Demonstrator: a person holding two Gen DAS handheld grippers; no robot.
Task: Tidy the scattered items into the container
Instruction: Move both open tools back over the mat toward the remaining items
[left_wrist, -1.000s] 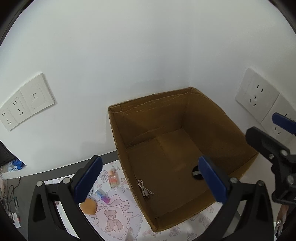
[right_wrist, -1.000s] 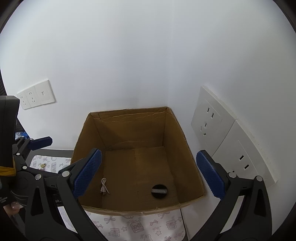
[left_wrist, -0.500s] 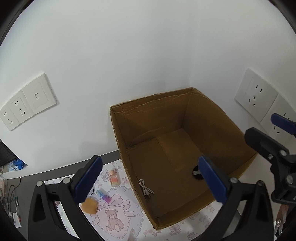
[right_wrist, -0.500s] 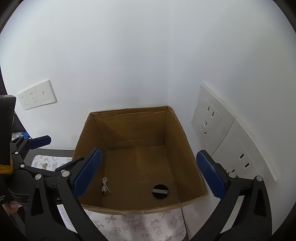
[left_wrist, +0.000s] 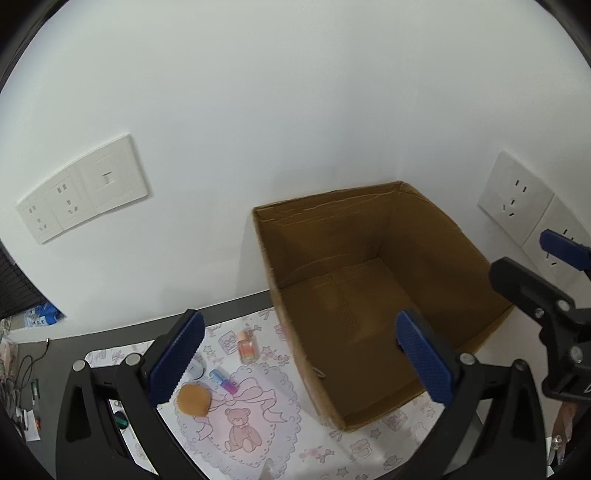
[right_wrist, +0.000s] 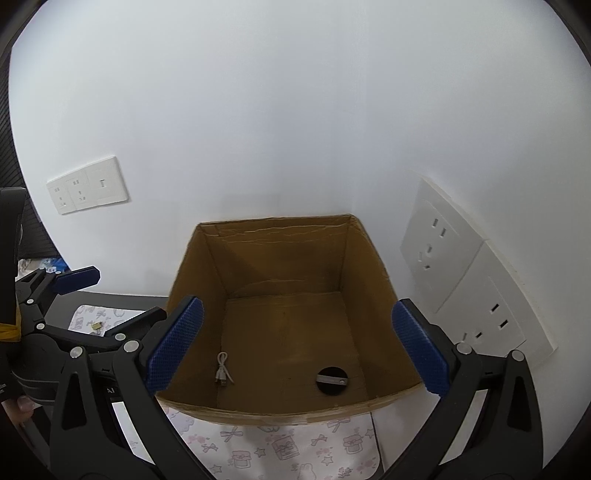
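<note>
Left gripper (left_wrist: 299, 354) fingers spread wide, holding nothing, right gripper (right_wrist: 295, 347) likewise wide and empty, cardboard box (right_wrist: 373, 258) centre frame holding white cable (right_wrist: 222, 373) and black round lid (right_wrist: 331, 381), orange puff (left_wrist: 192, 400), small bottle (left_wrist: 246, 347), pink-purple tube (left_wrist: 223, 381) on patterned mat (left_wrist: 258, 439) lower left of left view

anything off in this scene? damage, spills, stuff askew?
No spills or damage visible. The cardboard box holds only a white cable and a black round lid. A small bottle, a purple tube and an orange sponge lie loose on the mat. Left claw and right claw open, empty.
</note>
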